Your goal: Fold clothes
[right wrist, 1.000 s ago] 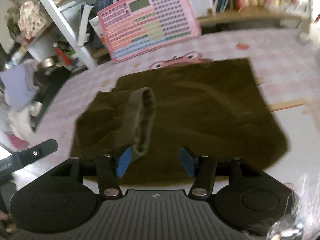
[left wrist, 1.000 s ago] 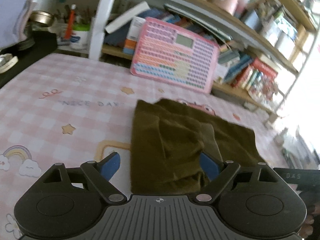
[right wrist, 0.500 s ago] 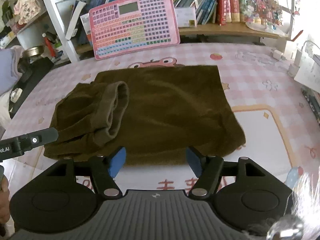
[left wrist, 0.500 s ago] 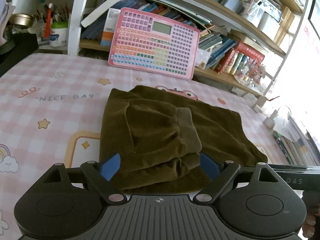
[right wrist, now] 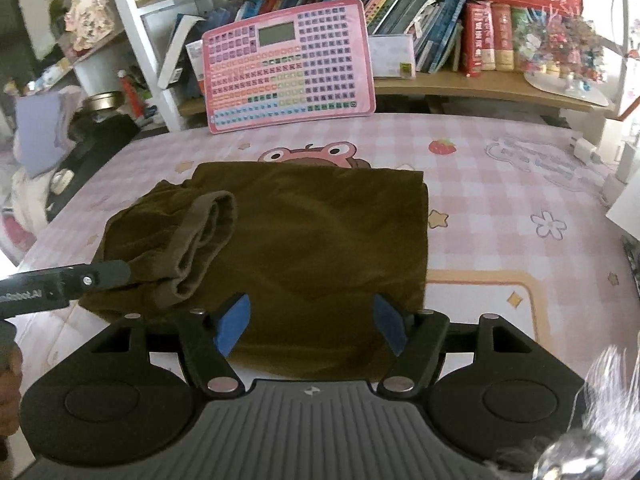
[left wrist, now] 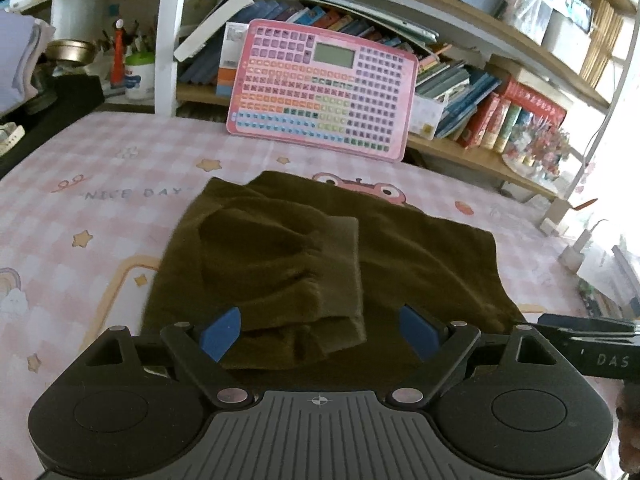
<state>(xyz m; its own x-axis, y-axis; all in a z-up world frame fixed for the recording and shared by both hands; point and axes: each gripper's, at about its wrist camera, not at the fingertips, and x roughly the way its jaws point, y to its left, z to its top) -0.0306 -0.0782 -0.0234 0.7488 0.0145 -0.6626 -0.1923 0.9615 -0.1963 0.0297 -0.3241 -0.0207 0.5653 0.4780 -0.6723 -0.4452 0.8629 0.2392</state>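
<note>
Olive garment (right wrist: 320, 240) lying folded on my pink checked worktop (right wrist: 500, 200), ribbed cuff (left wrist: 340, 268) resting on top at its left, my left hand-held gripper (left wrist: 320, 334) and right hand-held gripper (right wrist: 310, 324) both spread apart, empty, at its near edge, pink keyboard toy (right wrist: 288, 68) propped against the shelf behind

I see a dark olive-brown garment (right wrist: 312, 236) with a paler khaki ribbed cuff (right wrist: 200, 240), lying on a pink-and-white checked sheet (right wrist: 500, 208) printed with yellow stars, a red strawberry and a pink frog. My grippers are black with blue finger pads (left wrist: 220, 334). Behind stands a pink keyboard toy (left wrist: 320, 88) with rainbow-coloured keys.
</note>
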